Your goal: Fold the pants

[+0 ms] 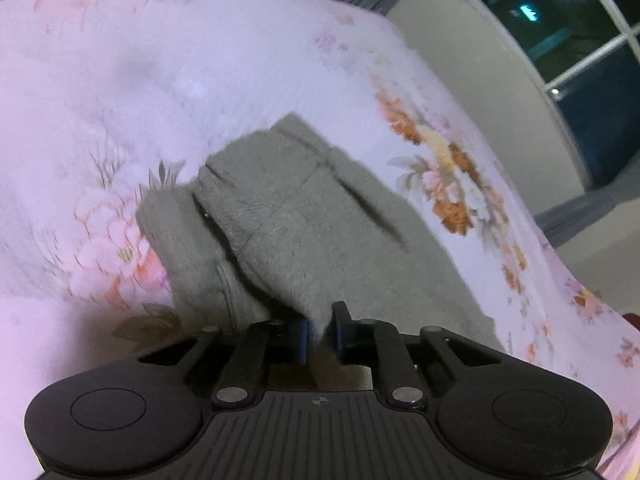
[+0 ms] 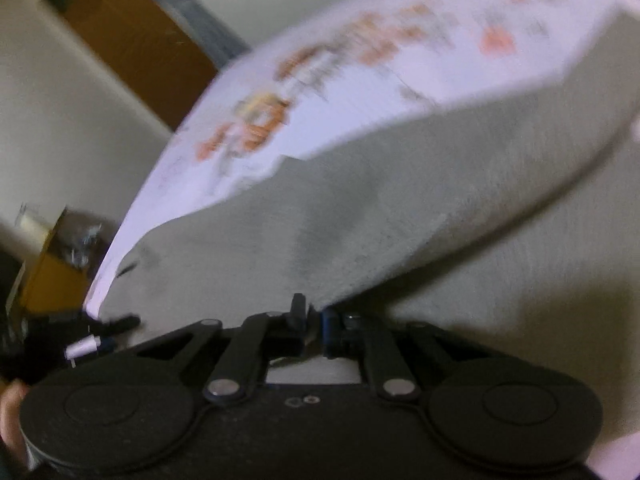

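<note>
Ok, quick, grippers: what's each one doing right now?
Left gripper: shut on the grey pants.
Right gripper: shut on the grey pants.

One pair of grey fleece pants [image 1: 304, 216] lies on one floral bedsheet [image 1: 120, 80]. Two black two-finger grippers are present: the left gripper [image 1: 320, 330] and the right gripper [image 2: 314, 320], one per wrist view, each with two fingers. One multi-pane window [image 1: 580, 40] appears in the left wrist view. One brown door [image 2: 132, 40] and one open cardboard box [image 2: 52, 268] appear in the right wrist view.
</note>
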Tool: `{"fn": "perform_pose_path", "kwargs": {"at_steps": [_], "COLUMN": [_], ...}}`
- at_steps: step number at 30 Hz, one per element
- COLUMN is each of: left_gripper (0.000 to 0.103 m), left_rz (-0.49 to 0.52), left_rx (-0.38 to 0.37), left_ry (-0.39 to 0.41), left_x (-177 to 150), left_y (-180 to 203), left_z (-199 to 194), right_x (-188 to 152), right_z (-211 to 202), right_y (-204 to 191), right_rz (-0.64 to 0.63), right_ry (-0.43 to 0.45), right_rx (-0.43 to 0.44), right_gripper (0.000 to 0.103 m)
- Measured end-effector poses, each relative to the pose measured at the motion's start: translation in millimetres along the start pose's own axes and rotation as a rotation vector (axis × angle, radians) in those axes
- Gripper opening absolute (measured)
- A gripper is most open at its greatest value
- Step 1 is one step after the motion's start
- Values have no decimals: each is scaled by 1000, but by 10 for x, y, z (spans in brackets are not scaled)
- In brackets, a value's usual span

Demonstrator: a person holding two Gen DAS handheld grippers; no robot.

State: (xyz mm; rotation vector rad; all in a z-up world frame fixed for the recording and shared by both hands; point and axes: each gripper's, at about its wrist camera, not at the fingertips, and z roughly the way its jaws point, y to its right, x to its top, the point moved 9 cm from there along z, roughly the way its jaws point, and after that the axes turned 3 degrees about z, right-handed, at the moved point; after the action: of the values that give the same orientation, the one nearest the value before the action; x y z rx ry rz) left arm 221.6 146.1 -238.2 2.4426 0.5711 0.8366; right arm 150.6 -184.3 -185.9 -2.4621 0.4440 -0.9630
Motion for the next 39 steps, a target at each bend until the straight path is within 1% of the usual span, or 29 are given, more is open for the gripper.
{"fn": "perform_pose_path", "kwargs": {"at_steps": [3,5,7,9,12,14,16,18,19,20,21,23,26,27,28,29,30,32,34,36,39], "left_gripper": [12,12,12,12,13,14,20,26,27,28,29,30,30,30,30,30,30,30,30,30,30], "left_rz": [16,34,61,69,101,81,63,102,130,158,176,216,272,280,289,302,314,324,329,326,311], "left_rx": [-28,-32,-3,27,69,75,83,93,101,103,97,75,35,23,11,3,4,11,26,23,11], "left_ry": [26,37,21,3,-3,-6,-12,5,27,50,63,66,34,27,15,-2,-15,-35,-29,-24,-26], "left_x": [60,92,66,0,-113,-135,-135,-153,-165,-177,-192,-252,-399,-449,-511,-580,-647,-750,-803,-821,-818], "left_y": [-3,-60,-157,-267,-347,-374,-348,-292,-261,-209,-156,-2,290,379,451,530,580,616,601,576,550], "left_z": [-204,-303,-273,-172,-15,-8,-98,-236,-329,-420,-477,-546,-478,-432,-387,-323,-264,-165,-115,-105,-104], "right_x": [-70,-124,-251,-309,-385,-408,-399,-359,-341,-322,-281,-176,35,91,172,229,294,393,467,498,480], "right_z": [-220,-271,-183,-29,137,160,80,-61,-153,-232,-311,-432,-535,-564,-576,-564,-543,-495,-407,-318,-204], "right_y": [-180,-271,-287,-225,-163,-155,-168,-142,-104,-57,14,184,416,466,521,564,604,720,825,907,1018], "right_rz": [-43,-74,-99,-91,-105,-104,-120,-113,-103,-97,-91,-78,-42,-30,-22,-19,-13,4,20,12,1], "right_ry": [14,3,-28,-53,-76,-93,-103,-96,-90,-80,-69,-43,-12,-4,2,5,9,4,-9,-24,-70], "right_rx": [49,61,41,17,-25,-39,-41,-36,-36,-43,-55,-97,-178,-191,-213,-235,-262,-317,-378,-434,-518], "right_gripper": [8,8,8,8,9,21,22,27,31,34,34,35,37,38,42,48,50,52,53,53,58]}}
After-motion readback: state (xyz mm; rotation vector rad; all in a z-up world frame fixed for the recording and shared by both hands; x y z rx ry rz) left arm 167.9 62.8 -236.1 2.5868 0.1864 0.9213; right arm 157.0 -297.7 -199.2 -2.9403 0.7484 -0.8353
